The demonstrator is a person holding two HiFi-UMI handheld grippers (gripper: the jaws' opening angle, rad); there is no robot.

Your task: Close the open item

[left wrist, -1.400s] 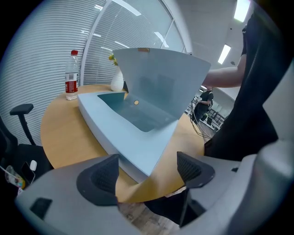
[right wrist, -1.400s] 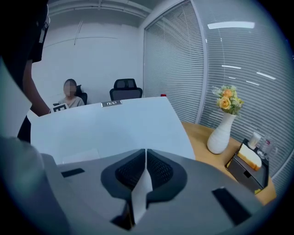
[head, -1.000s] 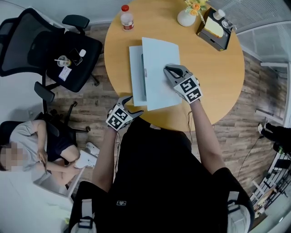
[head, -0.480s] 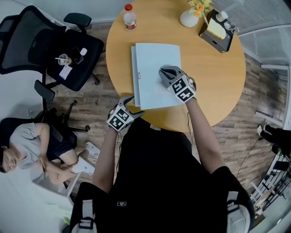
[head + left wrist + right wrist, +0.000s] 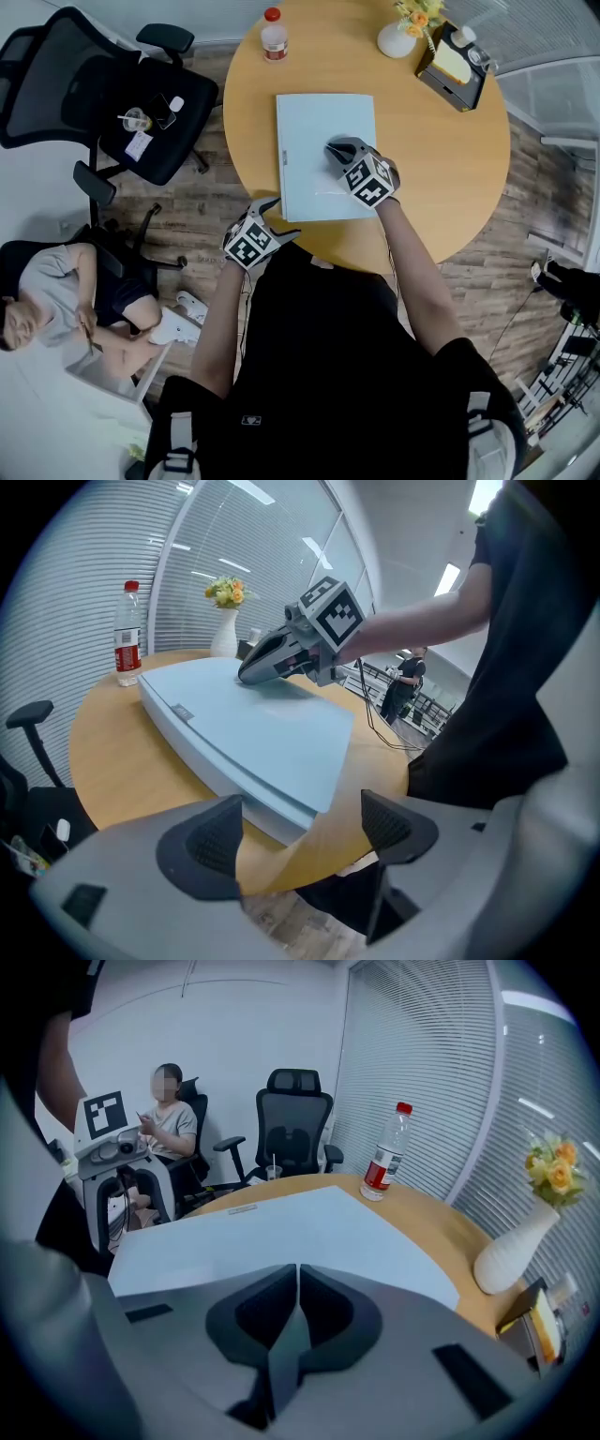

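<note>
The right gripper [image 5: 333, 150] has its jaws shut together with nothing between them, and their joined tips rest on the flat lid of the pale blue-white rectangular laptop [image 5: 305, 131], toward the lid's right side. In the right gripper view the closed jaws [image 5: 297, 1274] sit low over the broad light surface of the laptop [image 5: 309, 1227]. The lid lies down on the base, with only a thin seam showing along the near edge in the left gripper view [image 5: 253, 733]. The left gripper [image 5: 281, 217] is held off the near-left rim of the bench, clear of the laptop, with its jaws standing apart and empty; its own view [image 5: 300, 832] looks between them at the near corner of the laptop and the bench edge. The laptop lies near the middle of the round light-wood bench [image 5: 441, 159], a little left of centre. At the bench's far-left edge stands a clear plastic bottle with a red cap and red label [image 5: 274, 36], well apart from the laptop. At the far side stands a white rounded vase of yellow and orange flowers [image 5: 398, 37], with a dark open box [image 5: 453, 66] just to its right. Left of the bench is a black mesh office chair [image 5: 103, 94], and nearer on the left a person in a grey top [image 5: 66, 300] sits.
</note>
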